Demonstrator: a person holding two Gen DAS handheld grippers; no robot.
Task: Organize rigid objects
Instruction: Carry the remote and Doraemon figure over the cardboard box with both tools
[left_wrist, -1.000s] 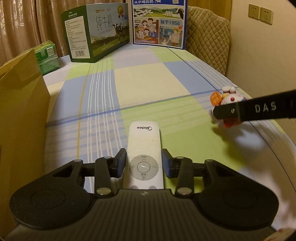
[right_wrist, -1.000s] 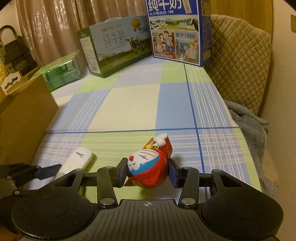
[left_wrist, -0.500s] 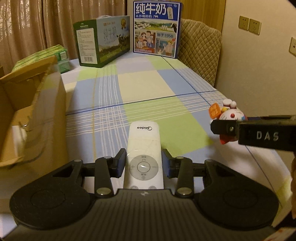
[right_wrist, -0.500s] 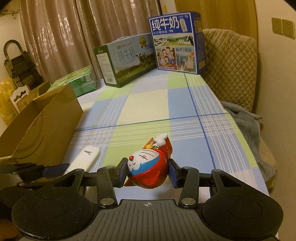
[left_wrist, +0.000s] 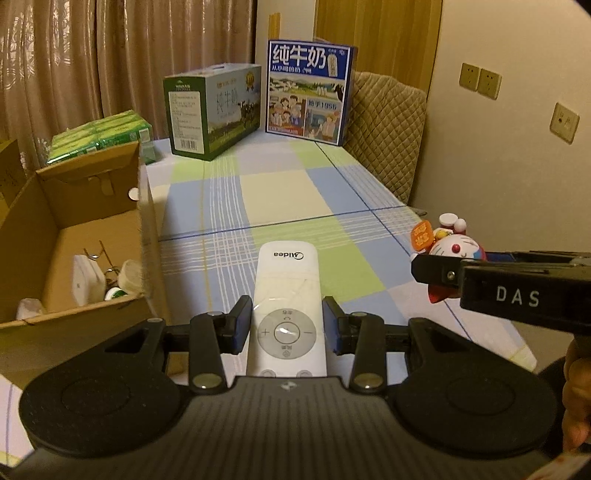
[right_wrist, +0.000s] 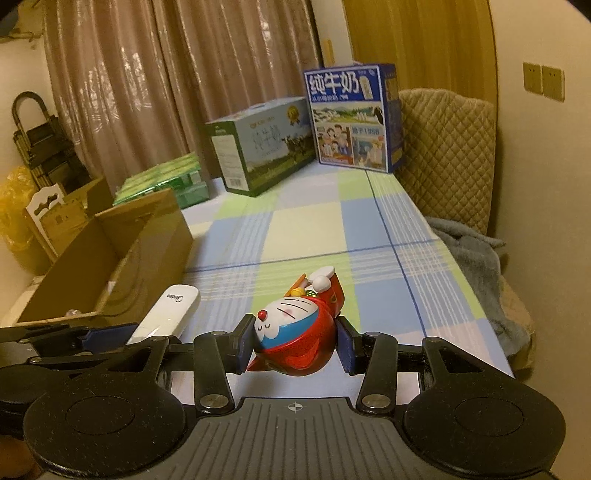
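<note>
Bed w/ checked sheet (left_wrist: 280, 192) in blue, green & cream fills most of both views. At its far end stand two milk cartons: green milk box (left_wrist: 214, 110) and, just beside it on the right, blue milk box (left_wrist: 308, 92), upright by a quilted chair back (right_wrist: 447, 155). Green packs (left_wrist: 99, 136) sit stacked near the left far corner.

Open cardboard box (left_wrist: 92, 236) stands at the bed's left edge, flaps up; small items lie at its bottom, too jumbled to name.

Left gripper (left_wrist: 286, 328) is narrow, pads pressing both sides of a white Midea remote (left_wrist: 286, 291), gripped at the round button pad, logo end pointing away, held above the sheet just right of the box.

Right gripper (right_wrist: 297, 341) is also narrow, clamped on a red & blue cat figurine (right_wrist: 295, 332), lying on its back, feet pointing away, over the sheet near the right edge.

The two grippers are side by side, apart, not touching.
</note>
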